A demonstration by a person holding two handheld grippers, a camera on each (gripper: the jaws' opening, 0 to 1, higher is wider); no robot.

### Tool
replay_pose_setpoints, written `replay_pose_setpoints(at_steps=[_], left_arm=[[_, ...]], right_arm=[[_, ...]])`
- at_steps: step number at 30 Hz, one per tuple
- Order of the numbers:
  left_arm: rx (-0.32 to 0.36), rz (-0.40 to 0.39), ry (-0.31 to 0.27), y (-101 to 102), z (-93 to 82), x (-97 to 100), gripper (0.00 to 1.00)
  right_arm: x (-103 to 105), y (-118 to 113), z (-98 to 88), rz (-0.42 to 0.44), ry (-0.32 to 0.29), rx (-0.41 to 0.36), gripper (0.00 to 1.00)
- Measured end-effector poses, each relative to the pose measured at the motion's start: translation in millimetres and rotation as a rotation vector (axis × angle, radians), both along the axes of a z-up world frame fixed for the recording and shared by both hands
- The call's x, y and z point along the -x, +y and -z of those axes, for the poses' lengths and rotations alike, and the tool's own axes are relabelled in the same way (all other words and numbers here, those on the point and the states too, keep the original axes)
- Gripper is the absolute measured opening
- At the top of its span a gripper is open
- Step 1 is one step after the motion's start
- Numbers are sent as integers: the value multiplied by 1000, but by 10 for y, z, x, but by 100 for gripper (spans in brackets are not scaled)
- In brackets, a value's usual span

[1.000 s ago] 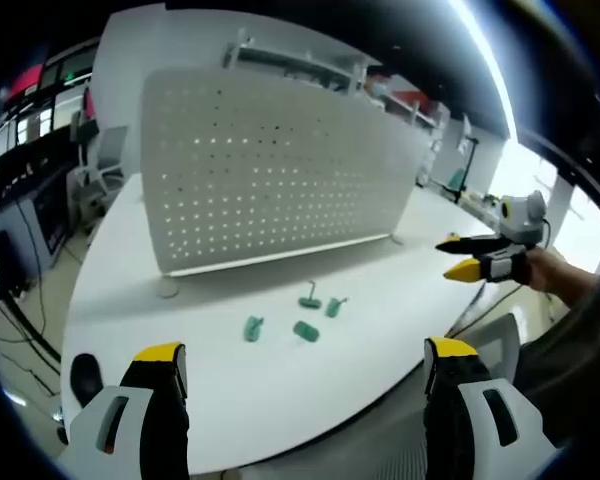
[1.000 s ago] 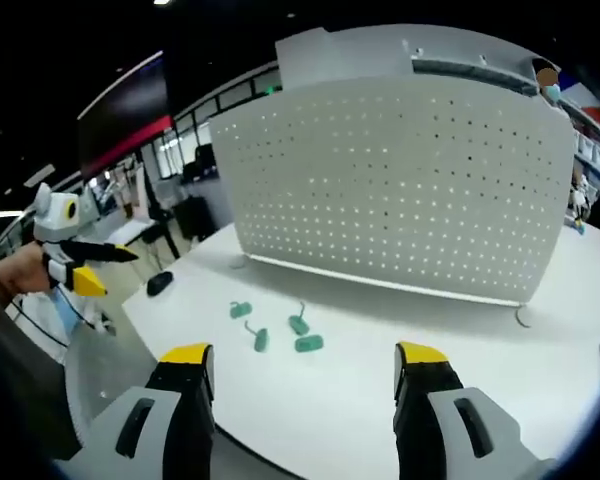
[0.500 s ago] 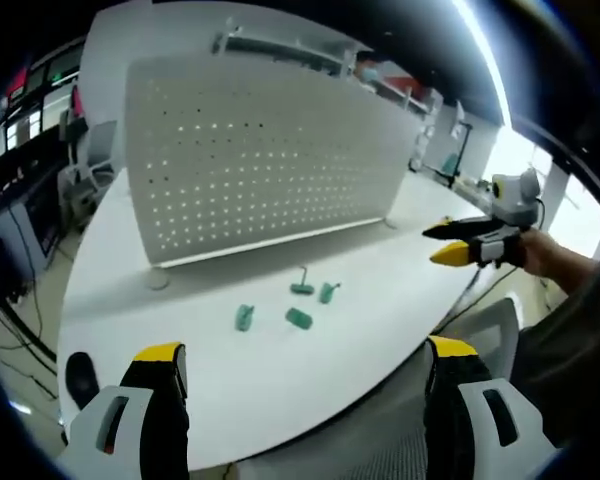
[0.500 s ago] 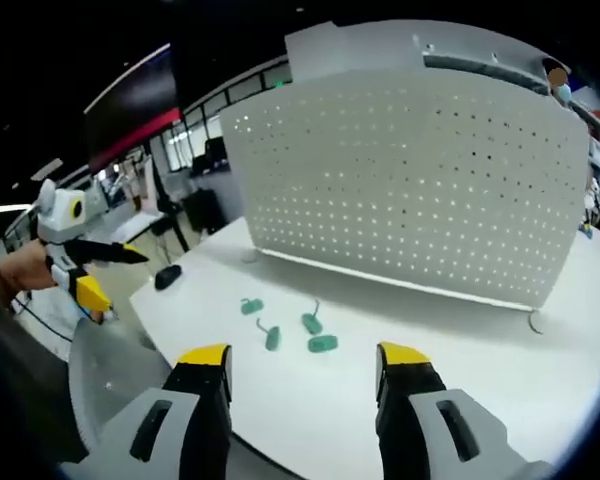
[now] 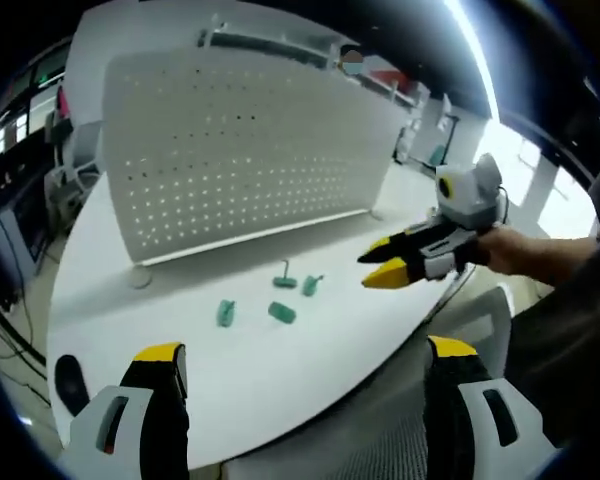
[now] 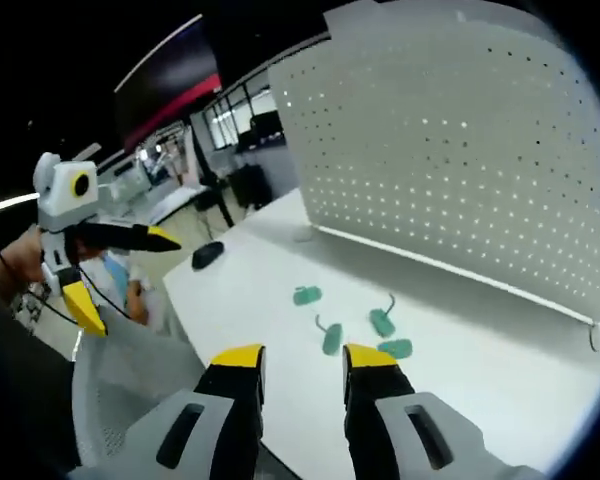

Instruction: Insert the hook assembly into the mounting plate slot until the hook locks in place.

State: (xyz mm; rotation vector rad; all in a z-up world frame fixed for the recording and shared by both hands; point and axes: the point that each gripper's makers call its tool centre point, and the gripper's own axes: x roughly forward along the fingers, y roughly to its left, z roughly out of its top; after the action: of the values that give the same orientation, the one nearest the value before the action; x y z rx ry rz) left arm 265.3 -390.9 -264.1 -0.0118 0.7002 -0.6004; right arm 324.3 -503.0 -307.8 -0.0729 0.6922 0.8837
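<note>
Worktop (image 5: 310, 360): smooth, white, faintly glossy. Pegboard panel (image 5: 230, 150): white, matt, perforated, apparently painted metal. Hook pieces (image 6: 383, 322): green plastic, one with a thin wire hook.

No text, label, brand, number or sign can be read in either view.

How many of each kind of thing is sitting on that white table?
Green hook pieces: 4
White pegboard panel: 1
Black mouse-like object: 1
Total: 6
</note>
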Motion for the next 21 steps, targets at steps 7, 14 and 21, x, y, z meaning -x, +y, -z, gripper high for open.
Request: replay_pose_setpoints(at_steps=[7, 14, 21], left_arm=[[-1, -18, 1, 86, 3, -43, 100], [16, -7, 24, 38, 53, 16, 100], [20, -18, 45, 92, 120, 41, 100]], right_arm=[[-166, 268, 289, -53, 5, 53, 24], [-313, 483, 613, -57, 87, 74, 24], [-504, 623, 808, -71, 69, 130, 21]])
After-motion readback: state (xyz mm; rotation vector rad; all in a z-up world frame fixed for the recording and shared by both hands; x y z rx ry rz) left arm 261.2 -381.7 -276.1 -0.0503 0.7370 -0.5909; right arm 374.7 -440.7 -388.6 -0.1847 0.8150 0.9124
